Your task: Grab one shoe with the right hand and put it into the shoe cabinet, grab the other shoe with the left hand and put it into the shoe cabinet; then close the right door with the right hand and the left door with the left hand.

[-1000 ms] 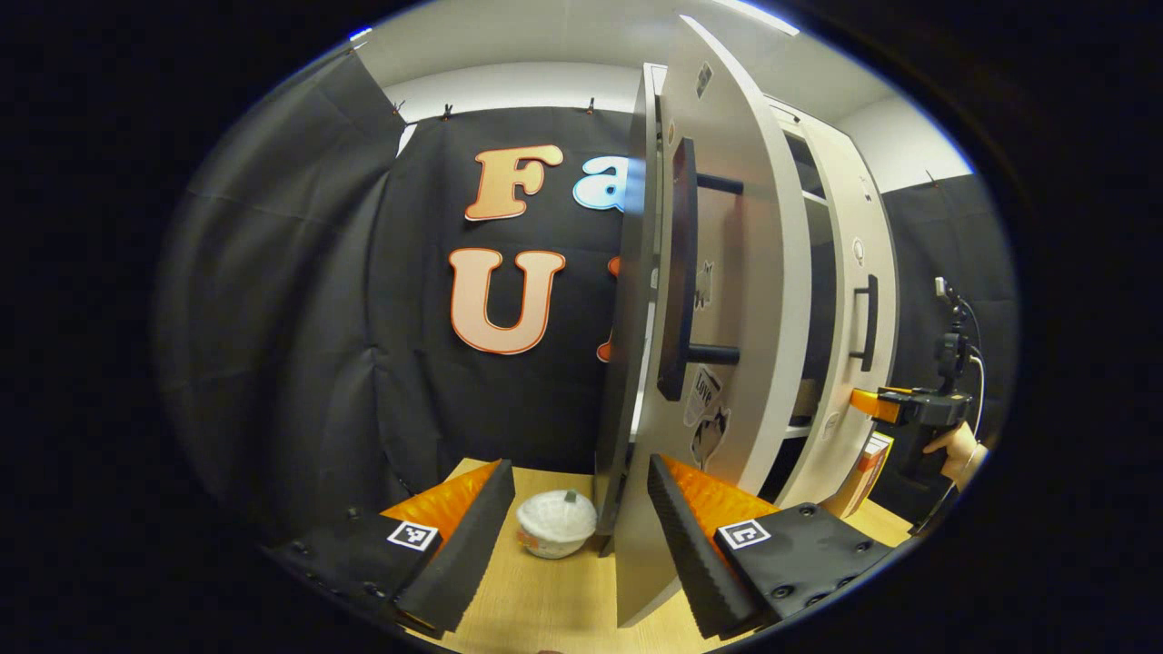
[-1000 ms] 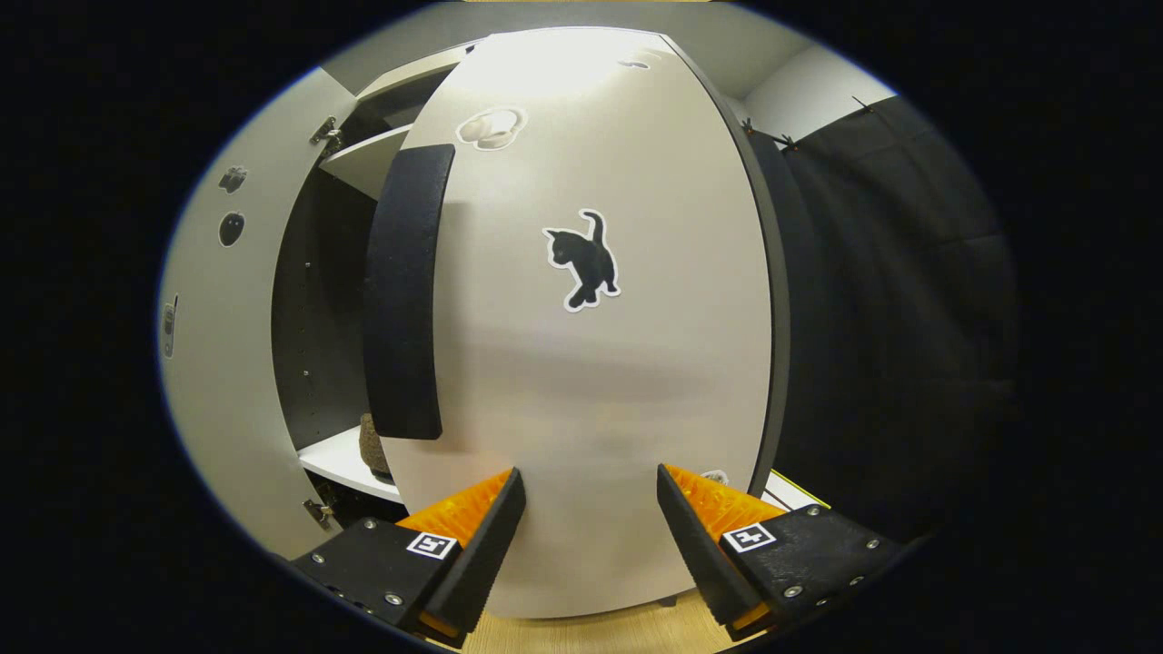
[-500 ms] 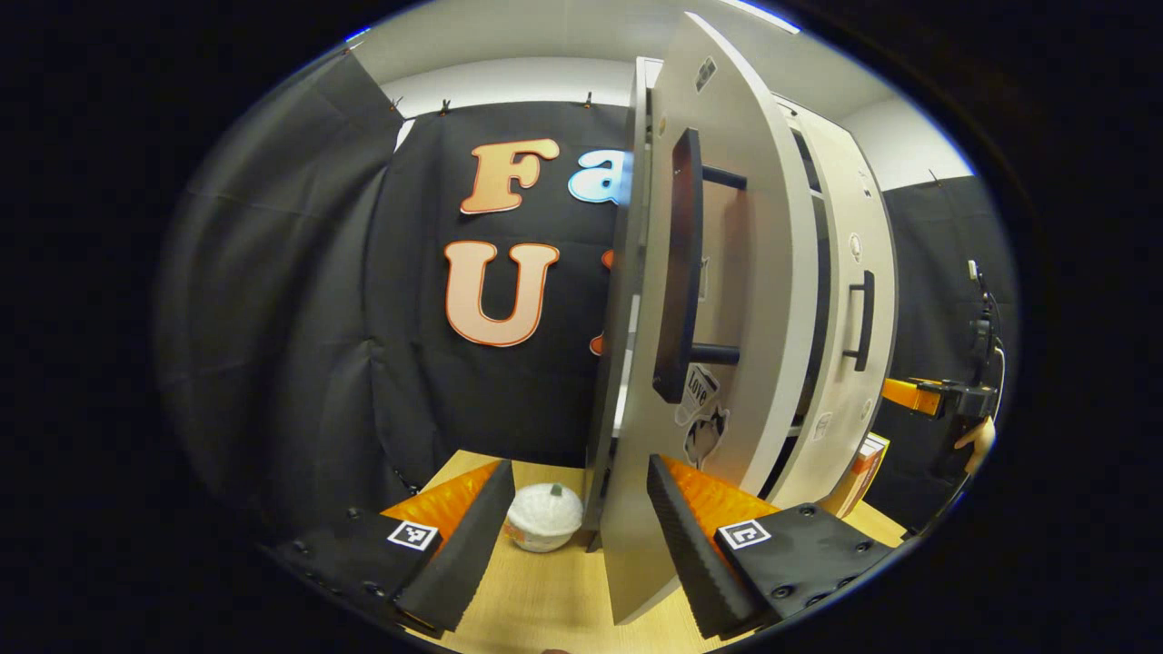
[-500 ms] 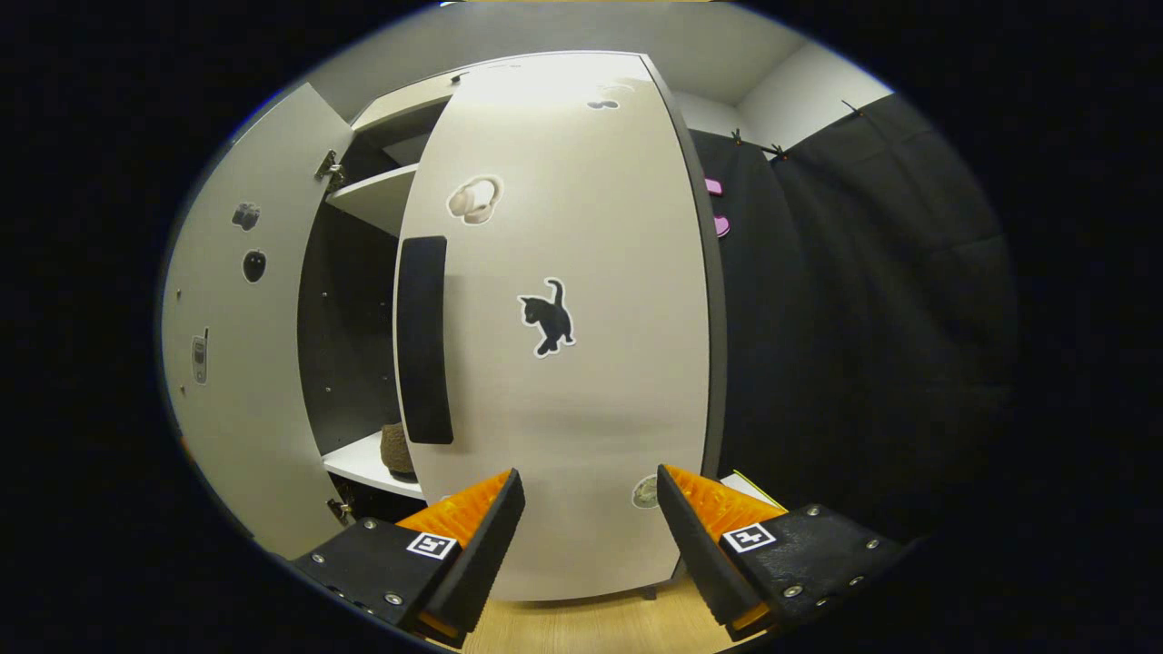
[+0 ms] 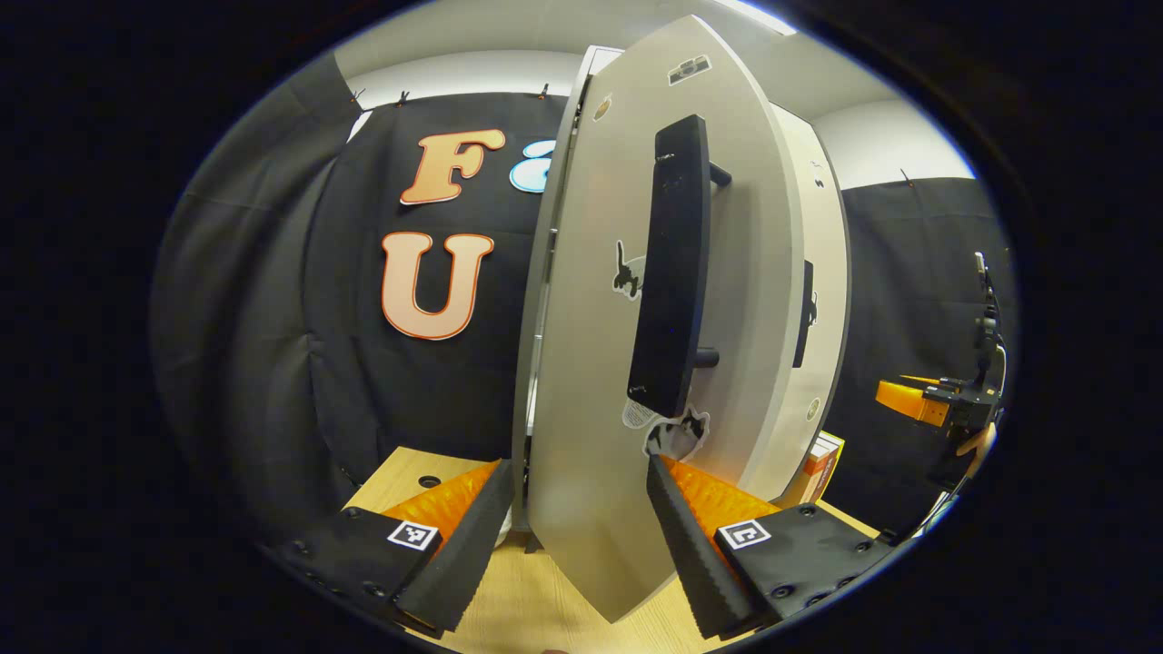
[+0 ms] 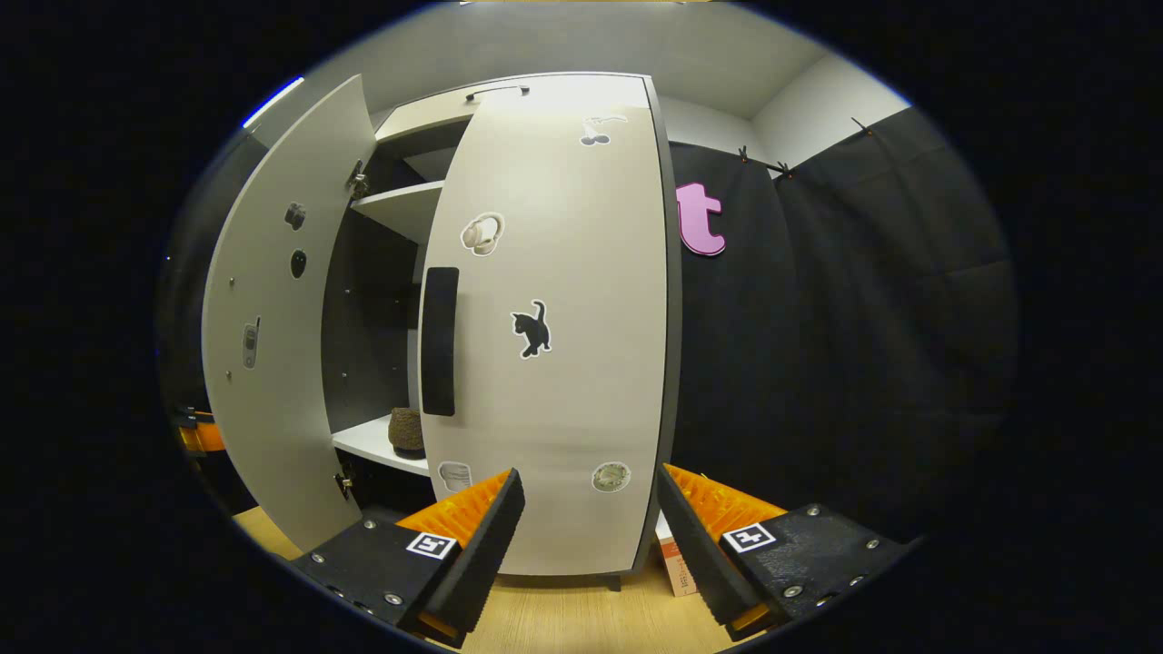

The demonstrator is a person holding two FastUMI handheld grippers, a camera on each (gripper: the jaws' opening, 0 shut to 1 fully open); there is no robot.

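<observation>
Shoe cabinet [image 6: 545, 100], tall and pale grey with two doors, stands on a light wooden floor [image 6: 563, 618] against black cloth walls. From the right gripper view we see the right door [image 6: 581, 409] shut or very nearly shut, flat to us, with a black vertical handle [image 6: 439, 341] near its left edge and several stickers, among them a black cat [image 6: 532, 329]. The left door [image 6: 273, 363] stands swung out towards us at the left, showing its inner face. Between the two doors a dark gap lets us see white shelves, and on the lower shelf [image 6: 368, 440] sits a brownish shoe [image 6: 406, 430], only partly in sight.

From the left gripper view we see that left door's outer face [image 5: 591, 381] close in front, with its long black handle [image 5: 672, 272] and cat stickers. Its bottom edge hangs just above the floor. Open floor lies to the left of the door.

Our left gripper [image 5: 577, 509] has its fingers spread wide, and the door's lower edge sits between them; we cannot tell whether either finger touches it. Our right gripper [image 6: 589, 513] is likewise spread wide, grasping nothing, set back from the right door. In the left gripper view it appears [image 5: 913, 404] well off to the right, held by a hand [image 5: 977, 443].
</observation>
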